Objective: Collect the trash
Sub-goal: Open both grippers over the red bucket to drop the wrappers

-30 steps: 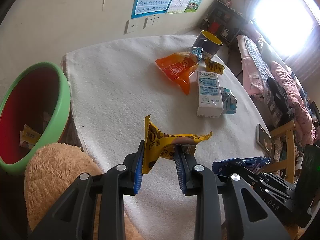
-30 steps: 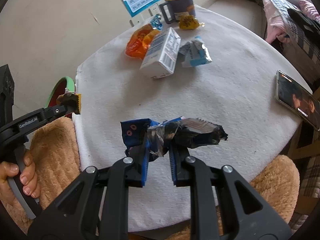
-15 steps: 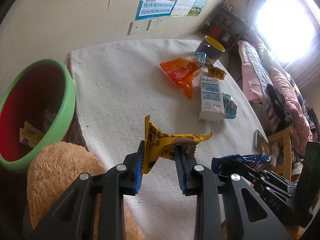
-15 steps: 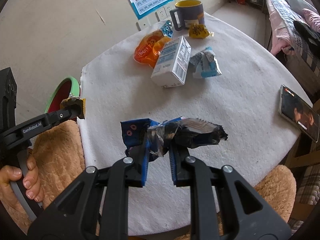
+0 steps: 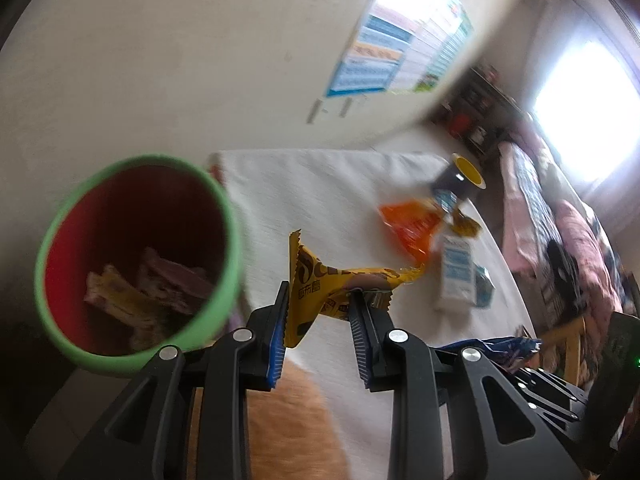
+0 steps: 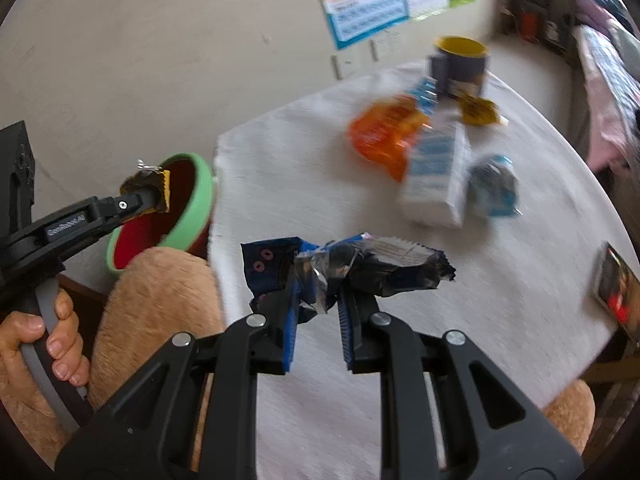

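My left gripper (image 5: 318,304) is shut on a yellow snack wrapper (image 5: 340,280), held just right of a green-rimmed red bin (image 5: 136,260) with several wrappers inside. In the right wrist view that left gripper (image 6: 154,196) hangs over the bin's near rim (image 6: 200,200), a hand (image 6: 44,344) on its handle. My right gripper (image 6: 318,304) is shut on a crumpled blue and black wrapper (image 6: 352,268) above the white table (image 6: 500,280). An orange packet (image 6: 384,132), a white carton (image 6: 440,176), a blue-silver wrapper (image 6: 492,184) and a small yellow wrapper (image 6: 480,110) lie farther back.
A dark mug with a yellow inside (image 6: 460,62) stands at the table's far edge. A phone (image 6: 616,292) lies at the right edge. A tan fluffy cushion (image 6: 160,300) sits between the bin and the table. A bed (image 5: 560,232) is on the right.
Both grippers have swung left and risen with their wrappers. The bin has come much closer and more central in the left wrist view; the views are now motion-blurred.
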A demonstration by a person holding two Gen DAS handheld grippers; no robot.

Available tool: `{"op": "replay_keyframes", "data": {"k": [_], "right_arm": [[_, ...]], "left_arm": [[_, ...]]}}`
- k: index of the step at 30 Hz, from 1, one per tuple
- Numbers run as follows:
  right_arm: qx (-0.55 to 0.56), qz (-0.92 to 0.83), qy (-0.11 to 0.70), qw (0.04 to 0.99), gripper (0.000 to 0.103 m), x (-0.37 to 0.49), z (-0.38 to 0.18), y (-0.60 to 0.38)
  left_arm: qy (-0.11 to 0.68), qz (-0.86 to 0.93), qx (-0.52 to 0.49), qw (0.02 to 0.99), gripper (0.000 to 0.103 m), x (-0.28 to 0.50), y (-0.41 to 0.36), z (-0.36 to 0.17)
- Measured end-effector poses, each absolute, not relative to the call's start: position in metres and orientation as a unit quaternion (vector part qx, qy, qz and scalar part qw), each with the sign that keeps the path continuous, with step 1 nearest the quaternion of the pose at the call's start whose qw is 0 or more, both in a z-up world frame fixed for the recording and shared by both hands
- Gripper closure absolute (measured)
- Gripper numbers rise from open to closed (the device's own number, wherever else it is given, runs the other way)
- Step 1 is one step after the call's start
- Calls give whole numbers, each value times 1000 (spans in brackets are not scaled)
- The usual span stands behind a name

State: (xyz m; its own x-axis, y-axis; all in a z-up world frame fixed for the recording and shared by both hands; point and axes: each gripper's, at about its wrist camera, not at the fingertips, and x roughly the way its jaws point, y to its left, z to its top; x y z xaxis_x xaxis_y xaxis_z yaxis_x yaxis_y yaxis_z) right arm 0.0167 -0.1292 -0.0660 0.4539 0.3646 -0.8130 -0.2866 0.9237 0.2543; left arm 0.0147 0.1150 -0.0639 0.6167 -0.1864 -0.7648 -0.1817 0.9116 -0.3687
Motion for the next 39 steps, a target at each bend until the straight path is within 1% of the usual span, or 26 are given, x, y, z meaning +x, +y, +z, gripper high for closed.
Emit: {"op": "replay_keyframes", "data": {"k": [14,20,23,24,25,26,27,28,29,33,35,39], "right_arm": [[-27,275,462,843,84,53,-46,-4],[-68,304,457,833,84,64,-48,51],[-78,311,464,826,83,68,-54,70],[-77,314,463,826,83,68,-55,74],[-77,317,461,825,82,68,-56,76],[-78,321,460,824,78,68,-55,79],[-78,323,458,824,74,67,-55,81],[-78,325,456,825,63,65,-54,82],[-75,327,453,826,59,64,-53,81],[-60,328,454,826,58,65,-50,76],[-47,325,454,828,53,66,-49,68],[-35,301,452,839,48,68,-48,38]], "left_arm": [[438,130,-265,849,77,-14,236,-102],[445,146,-282,837,77,-16,255,-119],[446,154,-287,833,75,-14,259,-123],[446,159,-290,832,72,-14,261,-125],[446,162,-291,831,64,-14,262,-125],[446,165,-293,830,54,-15,263,-126],[445,168,-296,828,51,-16,265,-127],[444,170,-298,828,50,-18,266,-128],[443,173,-300,827,49,-19,267,-129],[446,175,-304,824,49,-20,266,-130],[447,170,-302,825,49,-19,261,-127],[449,156,-289,831,47,-15,247,-122]]}}
